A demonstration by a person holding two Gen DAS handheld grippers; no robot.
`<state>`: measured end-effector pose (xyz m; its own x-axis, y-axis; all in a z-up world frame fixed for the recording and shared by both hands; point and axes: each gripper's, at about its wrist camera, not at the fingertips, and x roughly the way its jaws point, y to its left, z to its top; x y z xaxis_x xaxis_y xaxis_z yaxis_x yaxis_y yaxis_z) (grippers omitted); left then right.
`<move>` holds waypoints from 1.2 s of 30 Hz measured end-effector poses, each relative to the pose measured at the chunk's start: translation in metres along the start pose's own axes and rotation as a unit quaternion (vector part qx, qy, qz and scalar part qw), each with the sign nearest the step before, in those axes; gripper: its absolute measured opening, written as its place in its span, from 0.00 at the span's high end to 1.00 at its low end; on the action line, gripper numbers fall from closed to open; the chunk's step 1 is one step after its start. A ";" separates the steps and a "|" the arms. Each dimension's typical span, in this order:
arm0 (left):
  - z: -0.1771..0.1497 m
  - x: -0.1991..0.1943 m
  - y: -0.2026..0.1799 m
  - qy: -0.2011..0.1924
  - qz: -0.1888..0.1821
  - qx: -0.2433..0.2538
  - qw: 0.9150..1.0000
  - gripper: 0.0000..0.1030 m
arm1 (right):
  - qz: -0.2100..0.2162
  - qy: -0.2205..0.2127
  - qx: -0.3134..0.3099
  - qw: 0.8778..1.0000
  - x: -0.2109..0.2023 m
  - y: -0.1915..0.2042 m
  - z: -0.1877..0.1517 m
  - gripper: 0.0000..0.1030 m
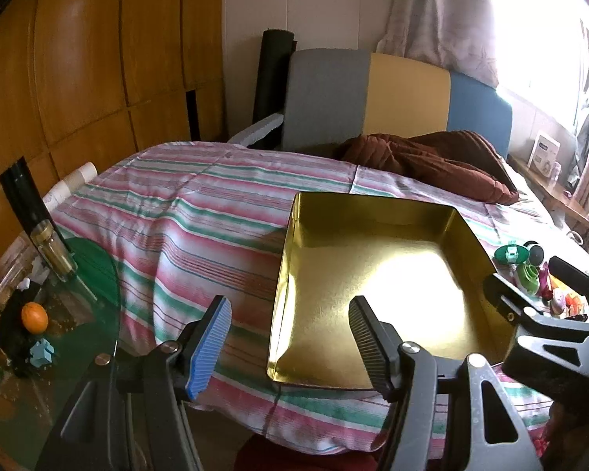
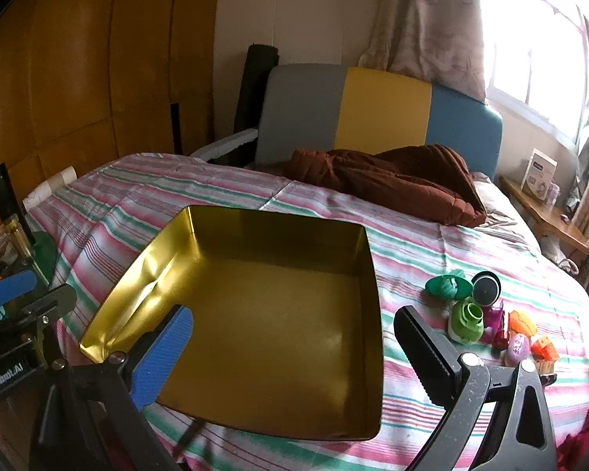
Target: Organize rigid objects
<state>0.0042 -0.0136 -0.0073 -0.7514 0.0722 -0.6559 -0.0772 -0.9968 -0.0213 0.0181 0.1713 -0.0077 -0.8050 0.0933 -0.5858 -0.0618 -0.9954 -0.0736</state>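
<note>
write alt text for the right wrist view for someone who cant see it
An empty gold metal tin sits open on a bed with a pink, green and white striped bedspread, framed by the open right gripper. A cluster of small plastic toys lies right of the tin, with a brown quilt bunched near the headboard.

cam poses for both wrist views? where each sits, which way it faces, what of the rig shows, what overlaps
Left wrist: sits on the left gripper, low at the foot of the bed, facing the headboard; looks at the gold tin and the glass table at left. Its own open fingers show, plus the right gripper at the right edge.
Right wrist: sits on the right gripper, further right, same heading; looks into the tin with the toys beside it. Its own open fingers show, plus the left gripper at the left edge.
Shared: tin, striped bedspread, brown pillow, toys.
</note>
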 end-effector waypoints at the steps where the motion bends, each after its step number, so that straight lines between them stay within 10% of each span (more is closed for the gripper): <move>1: 0.000 -0.001 -0.001 -0.001 -0.001 0.001 1.000 0.39 | 0.001 -0.001 0.000 1.000 -0.001 -0.003 0.000 0.00; 21: 0.012 0.004 -0.031 0.000 -0.031 0.043 0.999 0.39 | -0.096 -0.014 0.071 0.993 -0.013 -0.181 0.021 0.00; 31: 0.020 0.007 -0.076 0.002 -0.055 0.098 0.994 0.39 | -0.173 -0.003 0.213 0.962 0.001 -0.312 -0.030 0.00; 36: 0.024 0.011 -0.103 0.004 -0.069 0.125 0.990 0.38 | -0.138 -0.017 0.324 0.936 -0.006 -0.350 -0.044 0.00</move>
<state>-0.0121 0.0908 0.0055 -0.7176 0.2061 -0.6653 -0.3394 -0.9376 0.0756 0.0699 0.5201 -0.0139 -0.7233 0.3582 -0.5903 -0.6055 -0.7401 0.2928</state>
